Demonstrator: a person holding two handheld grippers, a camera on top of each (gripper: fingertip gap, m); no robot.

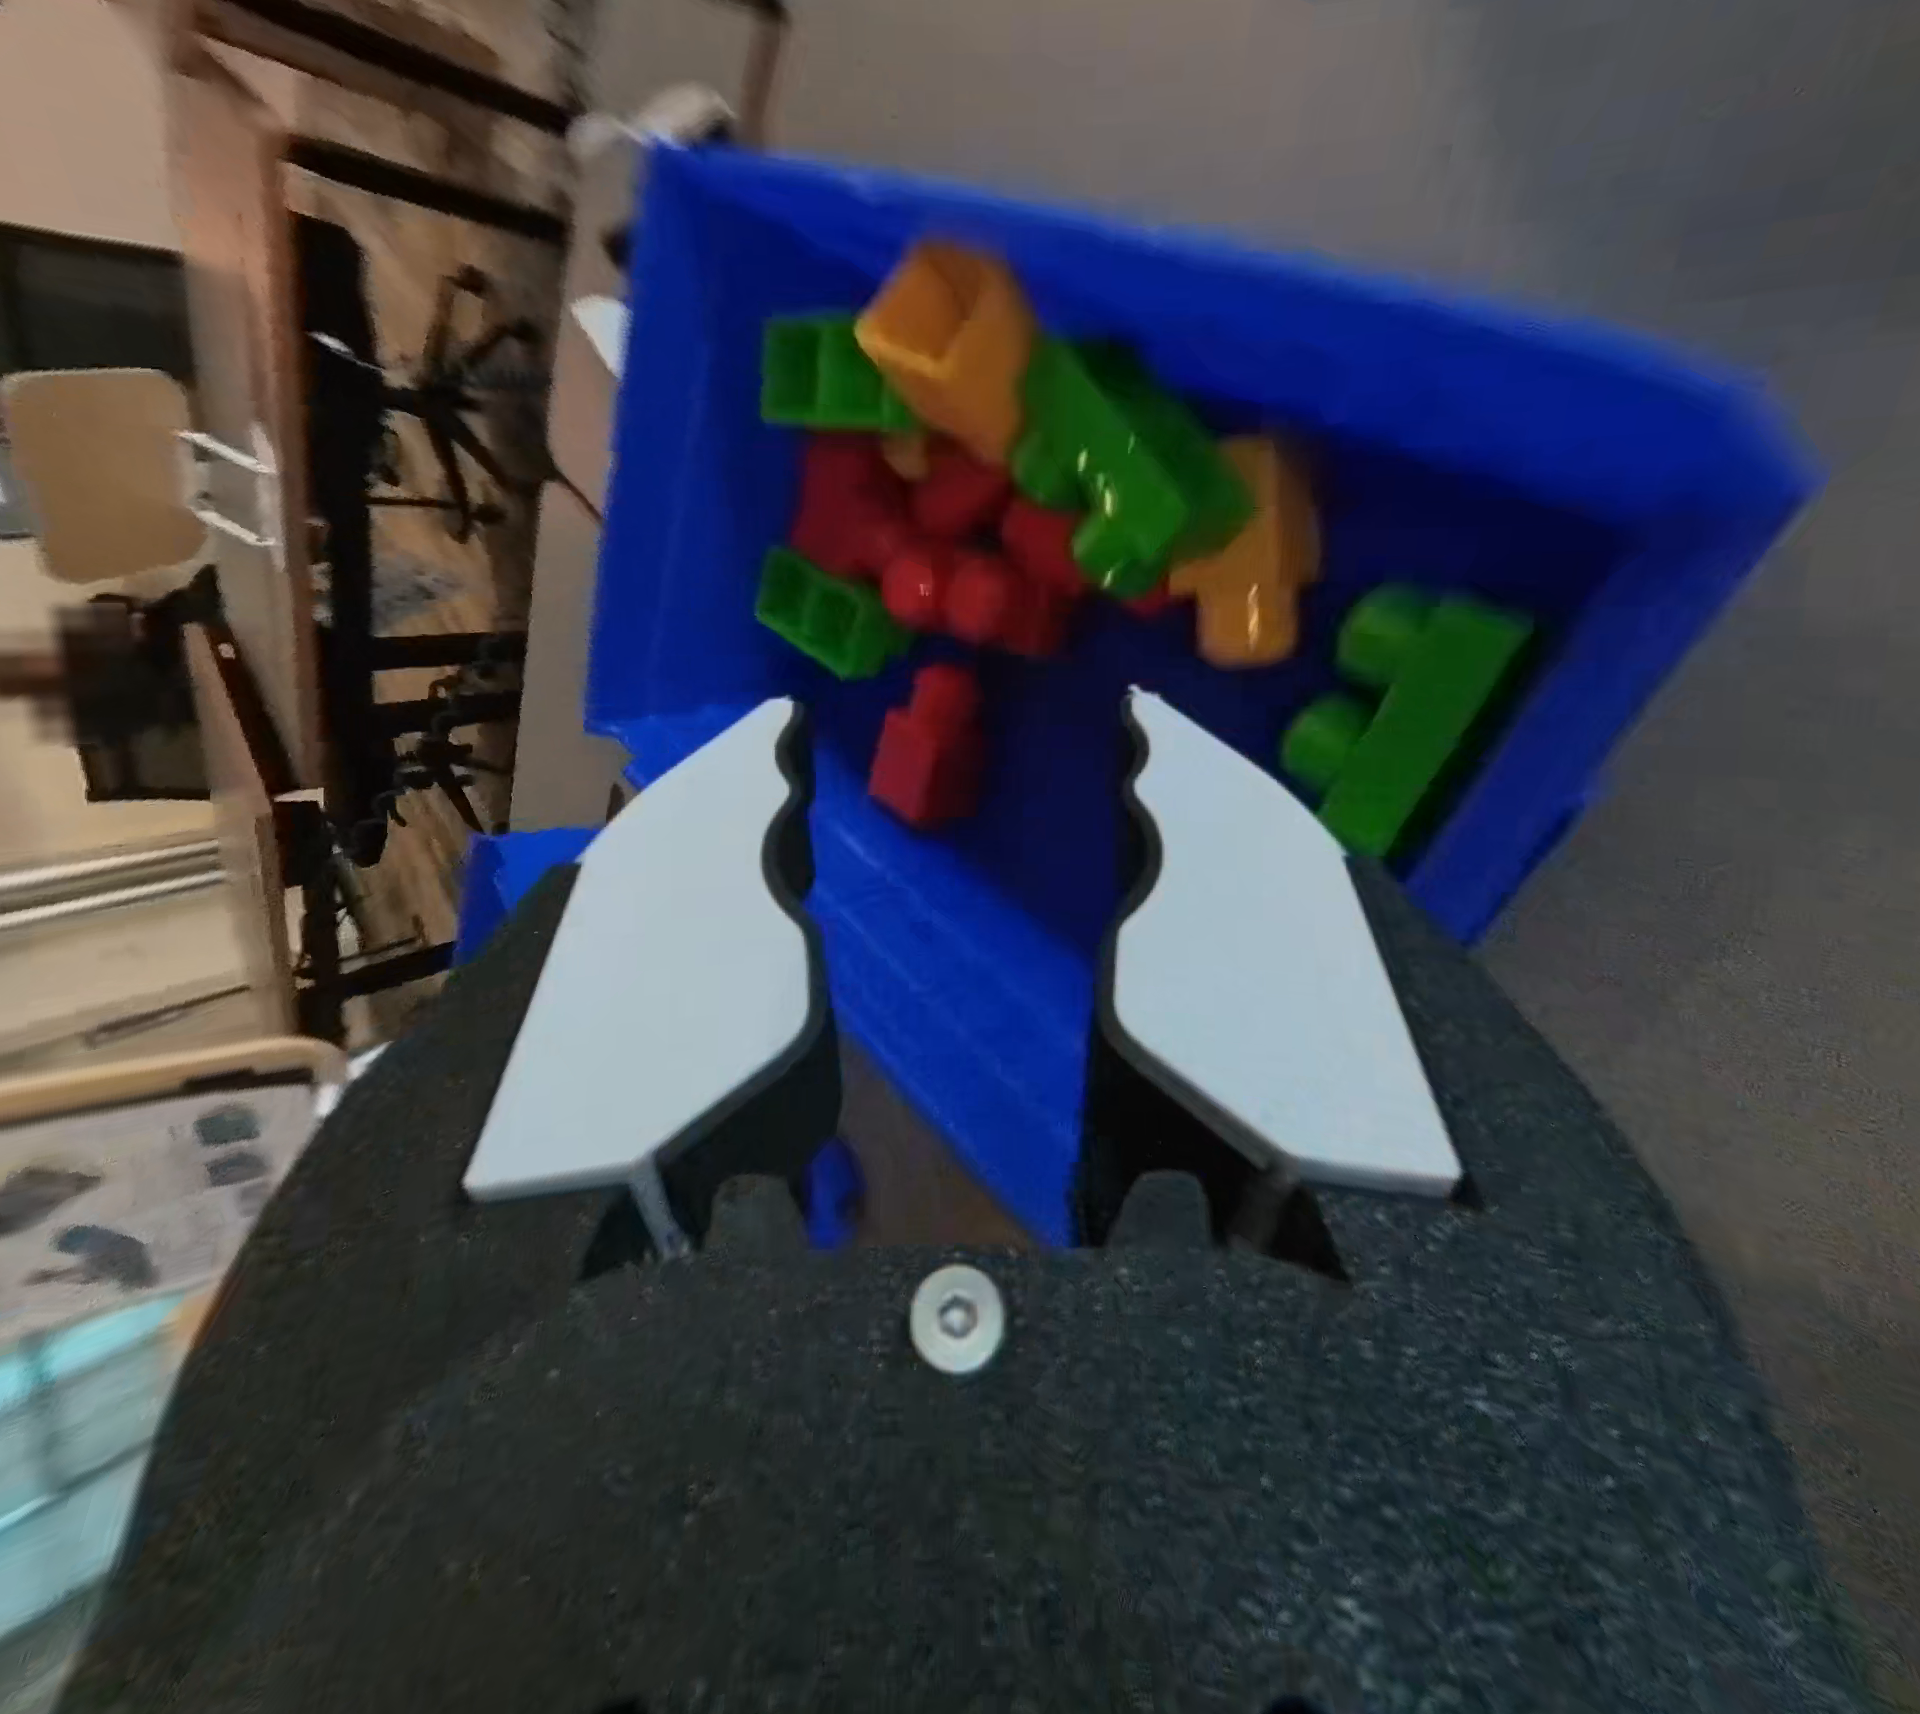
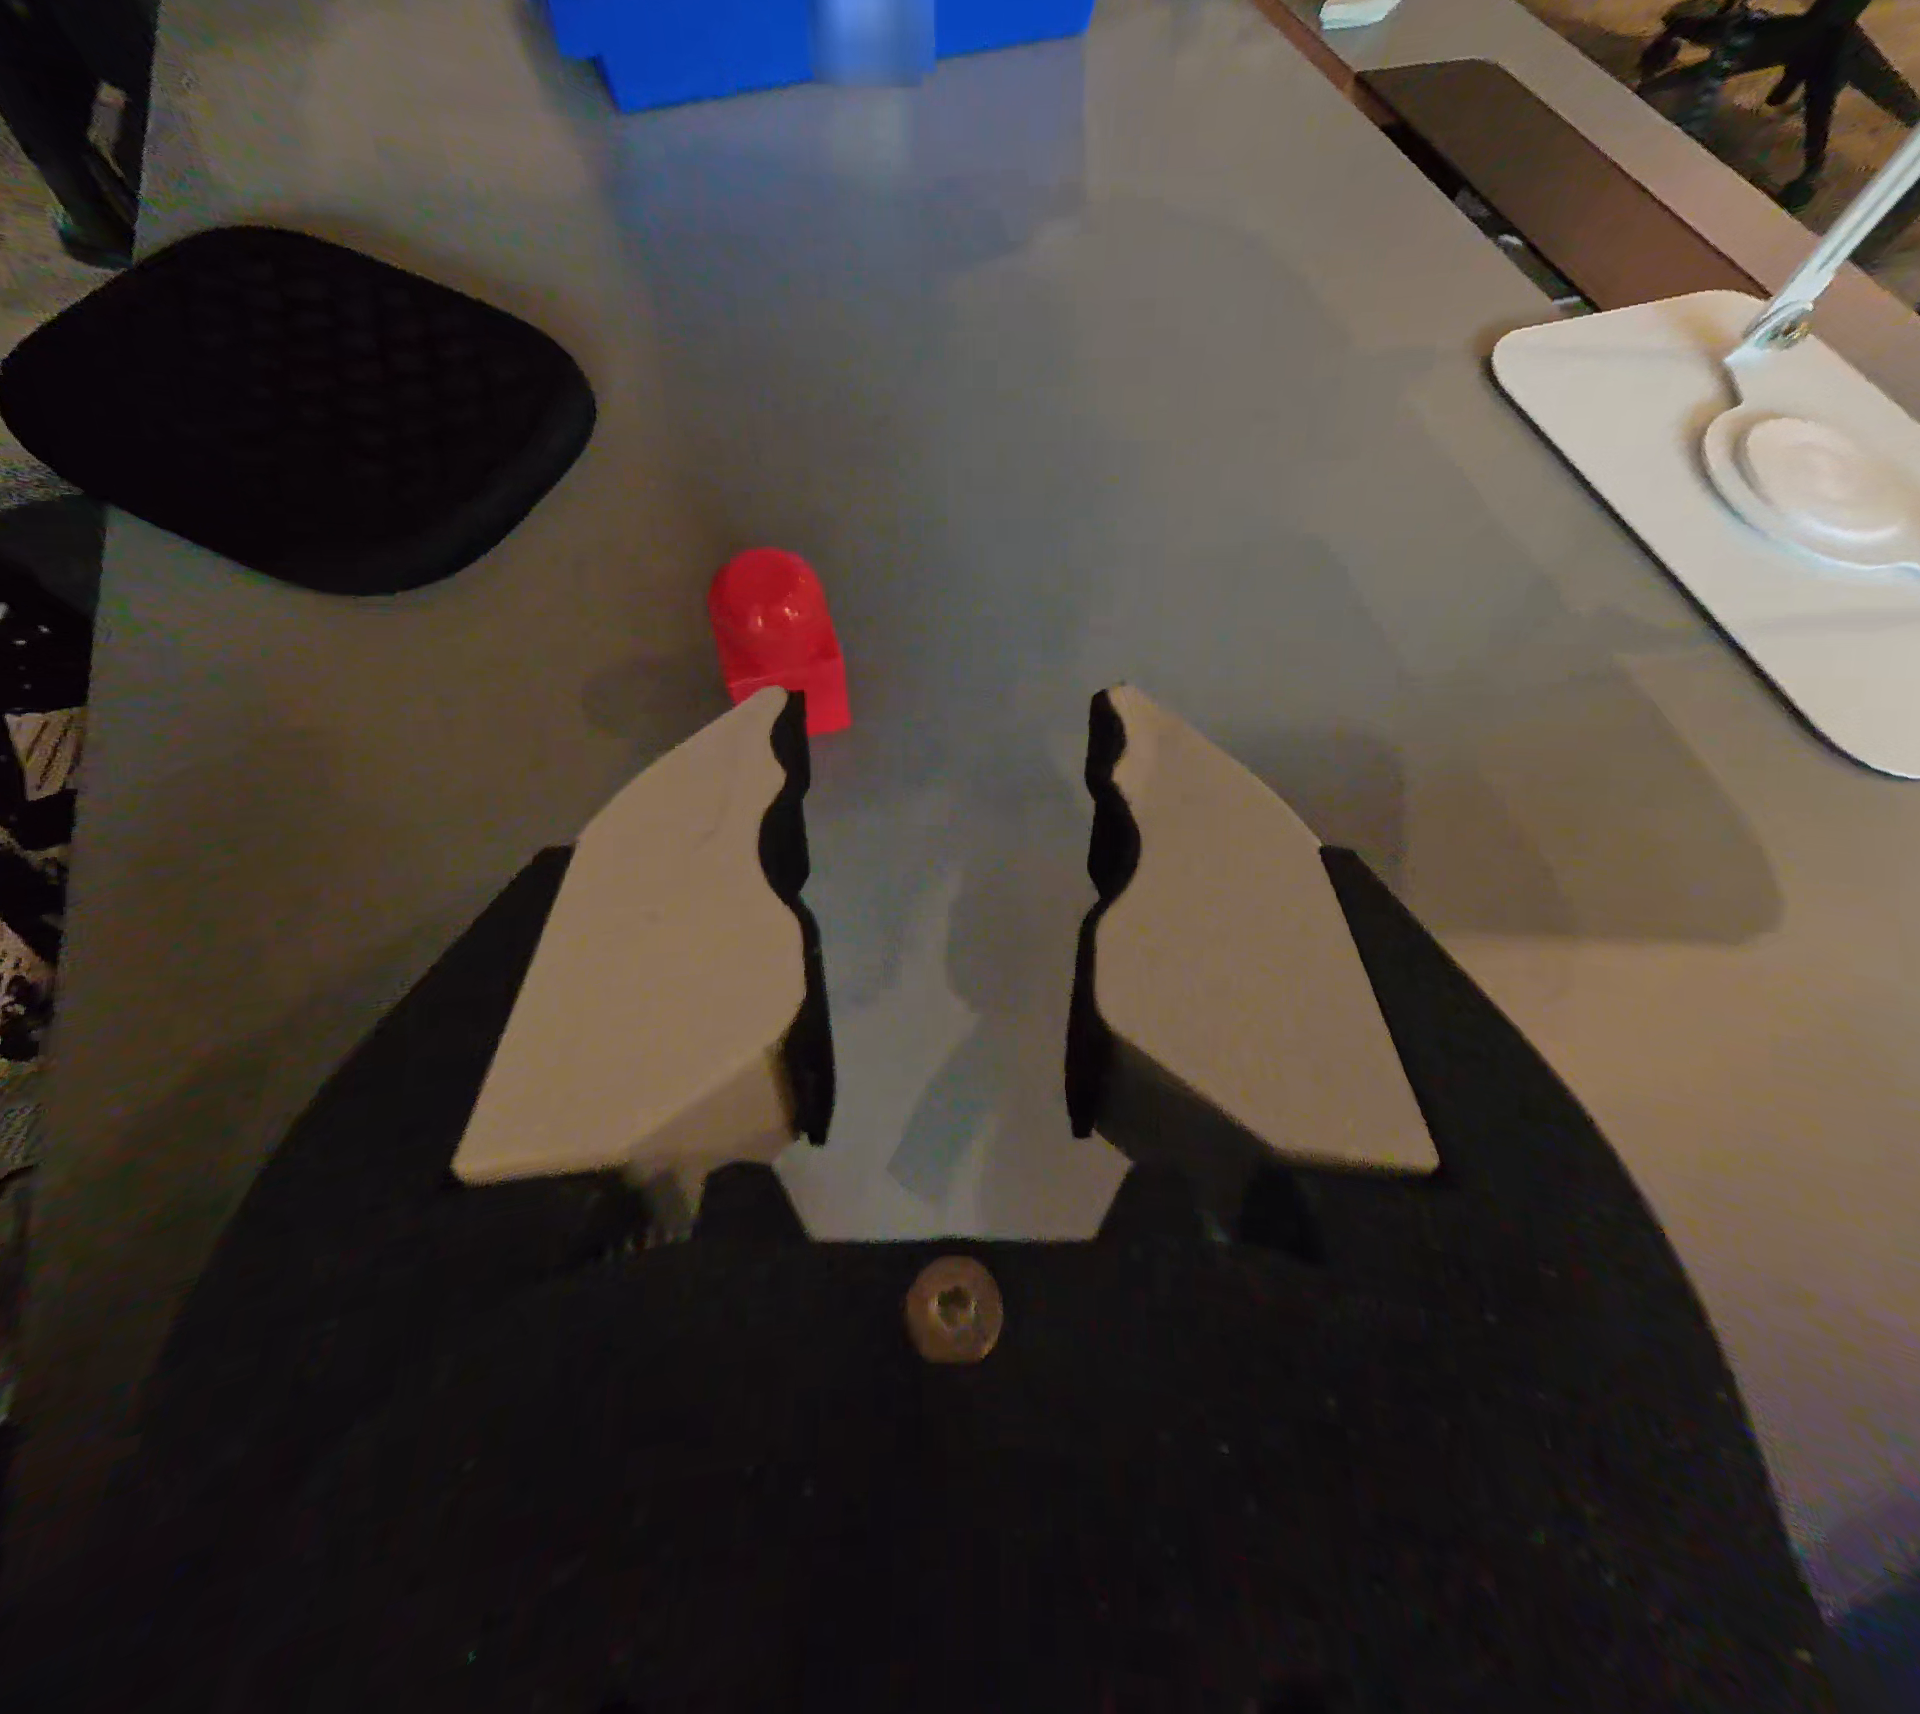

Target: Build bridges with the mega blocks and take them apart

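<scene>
left gripper (image 1: 961,708) spread wide, empty, hovering over the blue bin (image 1: 1195,293) of mega blocks; view blurred. right gripper (image 2: 940,698) also released, above the table (image 2: 1039,365), one red block (image 2: 779,641) standing just beside its left fingertip. likely fetching: drop straight onto the loose red piece (image 1: 930,745), grip flat sides. bin count roughly: four green, two orange, reds uncertain.

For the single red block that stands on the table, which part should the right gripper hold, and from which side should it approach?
Probably the square base of the red block, from above and in front. The rounded stud on top would likely slip, while the base has flat opposite sides. The right gripper is open, but the block lies by its left fingertip, so it should shift left first.
</scene>
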